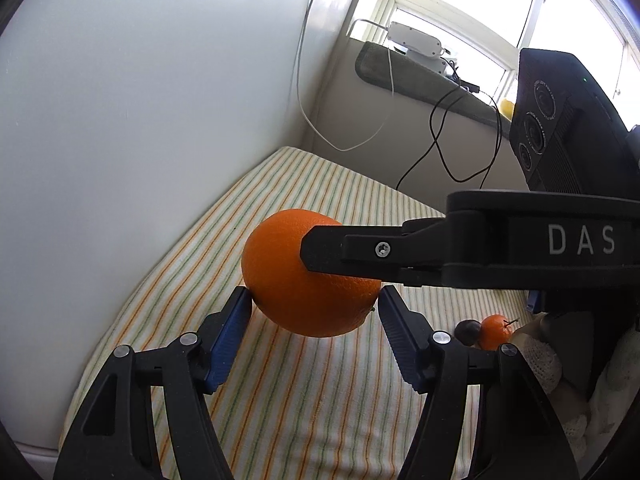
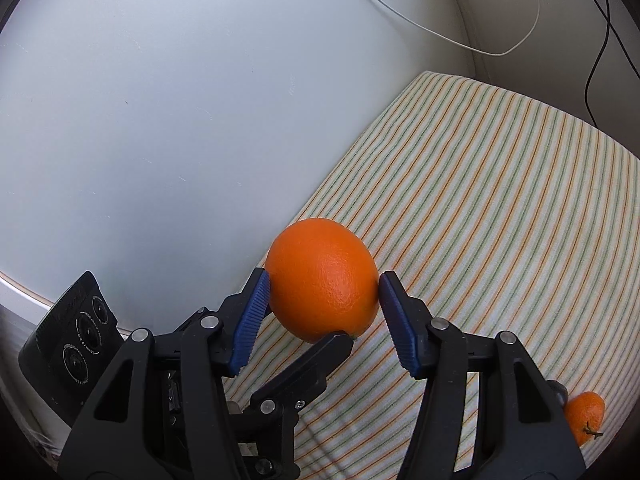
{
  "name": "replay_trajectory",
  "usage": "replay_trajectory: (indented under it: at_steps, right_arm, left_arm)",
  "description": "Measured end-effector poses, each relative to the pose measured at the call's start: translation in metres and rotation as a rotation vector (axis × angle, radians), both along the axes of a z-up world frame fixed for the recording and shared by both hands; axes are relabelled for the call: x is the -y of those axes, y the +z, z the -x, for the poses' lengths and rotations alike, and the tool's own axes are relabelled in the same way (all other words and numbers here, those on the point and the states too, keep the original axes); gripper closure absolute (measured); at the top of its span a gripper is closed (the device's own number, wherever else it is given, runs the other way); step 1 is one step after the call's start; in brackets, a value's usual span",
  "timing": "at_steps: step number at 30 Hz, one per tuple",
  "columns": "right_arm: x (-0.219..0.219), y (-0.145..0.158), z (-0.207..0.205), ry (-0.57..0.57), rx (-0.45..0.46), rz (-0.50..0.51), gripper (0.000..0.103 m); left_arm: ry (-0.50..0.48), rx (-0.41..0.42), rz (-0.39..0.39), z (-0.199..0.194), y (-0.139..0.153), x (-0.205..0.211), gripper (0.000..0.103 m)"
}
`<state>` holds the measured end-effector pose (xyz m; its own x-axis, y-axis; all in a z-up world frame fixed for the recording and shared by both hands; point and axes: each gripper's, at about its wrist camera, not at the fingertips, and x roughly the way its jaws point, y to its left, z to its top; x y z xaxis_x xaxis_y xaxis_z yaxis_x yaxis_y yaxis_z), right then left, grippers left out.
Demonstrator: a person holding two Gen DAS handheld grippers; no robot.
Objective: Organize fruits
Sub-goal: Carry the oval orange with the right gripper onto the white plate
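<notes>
Large round orange, bright, pebbled glossy peel, slightly oval, a small stem nub low on one side; held in the air above the cloth. Left gripper: blue ribbed pads pressed to both sides of the fruit. Right gripper: blue pads likewise touching its flanks, so both claws clasp the same orange. Cream tablecloth with orange and green stripes beneath. Small stemmed mandarin lies on the cloth well apart, touching a dark round fruit. Pale wall behind.
</notes>
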<state>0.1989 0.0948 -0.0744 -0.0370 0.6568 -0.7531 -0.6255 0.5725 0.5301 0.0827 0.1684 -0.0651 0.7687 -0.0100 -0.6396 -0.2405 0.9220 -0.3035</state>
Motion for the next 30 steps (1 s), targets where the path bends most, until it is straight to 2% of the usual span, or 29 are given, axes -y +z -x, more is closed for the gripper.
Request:
replay_trajectory:
  at_steps: [11, 21, 30]
  right_arm:
    - [0.061, 0.031, 0.001, -0.079, 0.036, -0.025, 0.044]
    - [0.130, 0.057, -0.003, -0.167, 0.068, -0.041, 0.044]
    - [0.185, 0.067, -0.011, -0.237, 0.089, -0.038, 0.044]
  left_arm:
    - [-0.082, 0.039, -0.020, -0.010, 0.021, 0.049, 0.038]
    - [-0.179, 0.065, -0.032, -0.023, 0.026, 0.100, 0.038]
    - [-0.257, 0.070, -0.029, -0.044, 0.028, 0.141, 0.038]
